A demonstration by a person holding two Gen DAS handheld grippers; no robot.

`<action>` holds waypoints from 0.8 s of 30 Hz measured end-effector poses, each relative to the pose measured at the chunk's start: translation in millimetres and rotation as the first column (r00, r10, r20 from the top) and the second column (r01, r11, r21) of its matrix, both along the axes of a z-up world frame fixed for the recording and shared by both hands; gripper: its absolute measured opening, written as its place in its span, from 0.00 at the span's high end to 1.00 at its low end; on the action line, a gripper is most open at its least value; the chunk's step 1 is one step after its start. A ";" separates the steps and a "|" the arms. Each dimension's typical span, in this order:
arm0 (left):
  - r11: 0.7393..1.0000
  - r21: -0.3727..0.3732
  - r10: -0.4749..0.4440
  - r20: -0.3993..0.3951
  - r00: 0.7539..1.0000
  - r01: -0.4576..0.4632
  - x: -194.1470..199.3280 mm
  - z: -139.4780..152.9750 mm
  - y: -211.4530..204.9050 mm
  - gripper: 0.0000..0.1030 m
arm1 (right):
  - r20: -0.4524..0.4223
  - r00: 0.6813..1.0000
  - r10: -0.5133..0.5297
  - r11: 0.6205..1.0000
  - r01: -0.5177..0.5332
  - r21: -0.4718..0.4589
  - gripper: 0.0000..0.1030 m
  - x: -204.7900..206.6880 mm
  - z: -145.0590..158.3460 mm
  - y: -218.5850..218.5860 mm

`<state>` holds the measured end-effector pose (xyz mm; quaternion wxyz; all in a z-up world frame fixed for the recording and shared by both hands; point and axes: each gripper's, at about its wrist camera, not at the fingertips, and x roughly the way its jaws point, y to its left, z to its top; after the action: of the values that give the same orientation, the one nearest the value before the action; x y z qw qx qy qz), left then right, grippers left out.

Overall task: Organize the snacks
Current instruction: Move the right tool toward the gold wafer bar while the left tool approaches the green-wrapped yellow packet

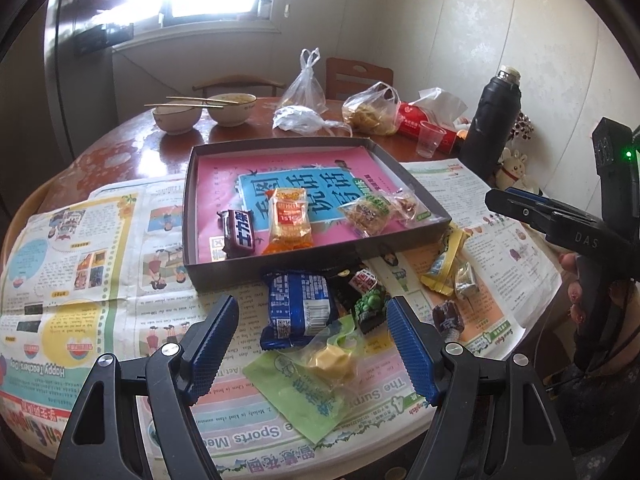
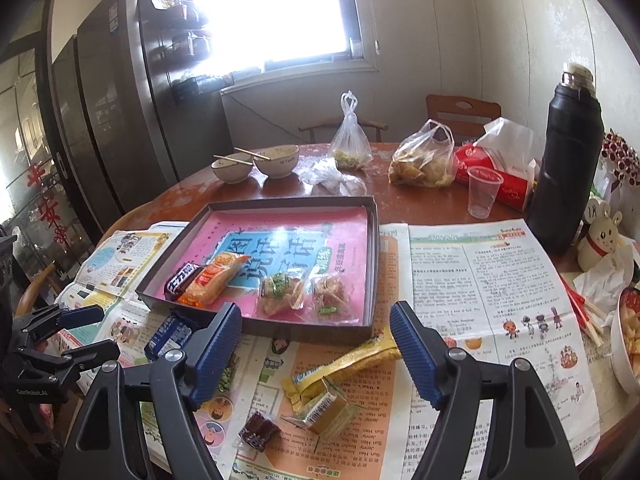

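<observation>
A shallow dark box [image 1: 192,208] [image 2: 374,264] with a pink book inside holds a brown chocolate bar [image 1: 239,233], an orange packet [image 1: 287,220] and clear-wrapped snacks [image 1: 366,213] [image 2: 280,290]. In front of it on newspaper lie a blue packet [image 1: 298,308], a black-green packet [image 1: 366,300], a clear-green packet with a yellow cake [image 1: 320,376], a yellow wrapper [image 2: 344,360], a gold-foil snack [image 2: 326,406] and a dark candy [image 2: 258,432]. My left gripper [image 1: 312,336] is open above the blue and green packets. My right gripper [image 2: 316,344] is open above the yellow wrapper.
Newspapers [image 2: 480,280] cover the round wooden table's near half. At the back stand two bowls with chopsticks [image 1: 204,114], plastic bags [image 1: 372,110], a red tissue pack [image 2: 500,176], a clear cup [image 2: 482,190] and a black thermos [image 2: 568,160]. A bowl of food [image 2: 630,336] sits far right.
</observation>
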<state>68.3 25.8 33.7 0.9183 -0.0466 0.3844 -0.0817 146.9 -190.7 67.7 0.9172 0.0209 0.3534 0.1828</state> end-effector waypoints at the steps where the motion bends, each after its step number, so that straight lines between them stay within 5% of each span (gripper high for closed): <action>1: 1.000 0.007 -0.003 -0.004 1.000 0.003 -0.4 -1.5 -1.5 0.25 | -0.008 1.000 -0.002 1.000 0.002 0.005 0.26 0.2 -2.1 -1.8; 15: 0.994 0.089 -0.055 -0.082 0.995 0.062 -3.0 -30.6 -20.9 0.25 | -0.090 0.996 0.001 0.999 0.004 0.054 0.26 1.0 -21.8 -14.4; 24: 0.990 0.119 -0.060 -0.106 0.993 0.073 0.6 -41.3 -28.6 0.25 | -0.240 0.971 -0.012 0.991 0.044 0.126 0.26 16.4 -51.3 -30.1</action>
<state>68.9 -2.9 -7.5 0.8954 0.0188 0.4365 -0.0861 163.3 -220.9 16.4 0.8671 0.1078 0.4482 0.1886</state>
